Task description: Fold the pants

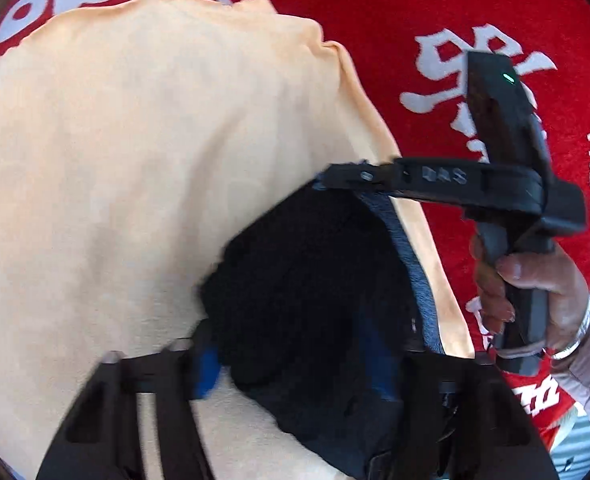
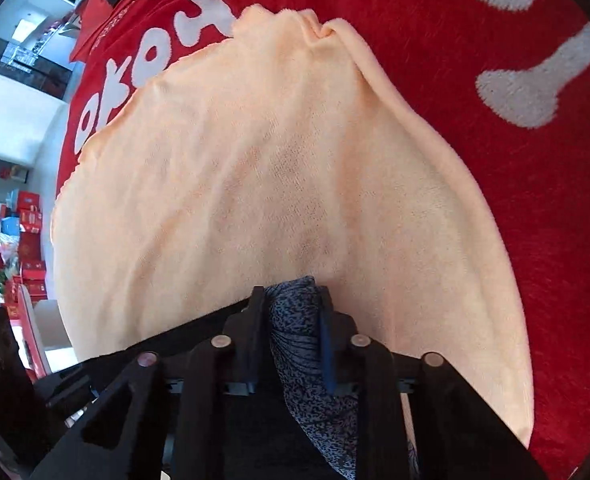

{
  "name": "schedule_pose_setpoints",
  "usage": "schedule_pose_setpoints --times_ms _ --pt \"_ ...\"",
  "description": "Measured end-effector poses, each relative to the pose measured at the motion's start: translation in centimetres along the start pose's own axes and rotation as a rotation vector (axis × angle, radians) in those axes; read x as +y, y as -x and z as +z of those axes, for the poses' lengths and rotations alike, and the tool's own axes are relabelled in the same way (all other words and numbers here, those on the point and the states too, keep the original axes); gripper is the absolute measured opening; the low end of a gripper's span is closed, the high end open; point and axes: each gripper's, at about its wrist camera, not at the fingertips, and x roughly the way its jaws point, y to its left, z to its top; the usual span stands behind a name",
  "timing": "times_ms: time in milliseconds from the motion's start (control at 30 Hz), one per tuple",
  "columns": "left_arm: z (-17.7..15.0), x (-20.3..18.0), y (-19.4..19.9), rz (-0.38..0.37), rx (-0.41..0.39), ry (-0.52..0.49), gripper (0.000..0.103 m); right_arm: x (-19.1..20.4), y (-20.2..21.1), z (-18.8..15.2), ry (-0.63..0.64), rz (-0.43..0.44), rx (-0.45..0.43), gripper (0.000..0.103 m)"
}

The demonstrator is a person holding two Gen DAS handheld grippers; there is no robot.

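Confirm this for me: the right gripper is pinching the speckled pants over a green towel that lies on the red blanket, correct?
Not quite. The towel is pale orange, not green, as the right wrist view shows. The rest holds: the right gripper pinches the speckled pants over that towel, which lies on the red blanket.

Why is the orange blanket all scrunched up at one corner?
The peach towel lies over the red blanket, and its far corner is bunched into a small pucker rather than flat. Nothing is spilled or torn. The right claw pinches the speckled dark pants, which hang crumpled in the left view.
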Motion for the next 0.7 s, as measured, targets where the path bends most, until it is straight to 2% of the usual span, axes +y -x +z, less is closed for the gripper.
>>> schedule_pose_setpoints --times_ms 33,133,200,467,700 --pt "0.0 0.3 0.3 -0.005 -0.002 0.008 0.034 0.1 0.7 -0.3 -0.002 0.003 -0.019 0.022" --pt "-0.4 -0.5 1.3 -0.015 -0.017 -0.038 0.032 0.1 2.8 -1.0 -0.030 0.037 -0.070 0.022" --pt "-0.9 -2.3 2.1 -0.004 -0.038 -0.107 0.032 0.0 4.2 -1.6 -0.051 0.055 -0.100 0.022" --pt "-2.2 -7.9 5.9 -0.050 -0.085 -0.223 0.032 -0.8 10.9 -5.0 -0.123 0.098 -0.231 0.022" --pt "-5.3 -14.3 9.0 -0.107 -0.089 -0.350 0.032 -2.8 17.8 -11.2 -0.218 0.157 -0.367 0.022"
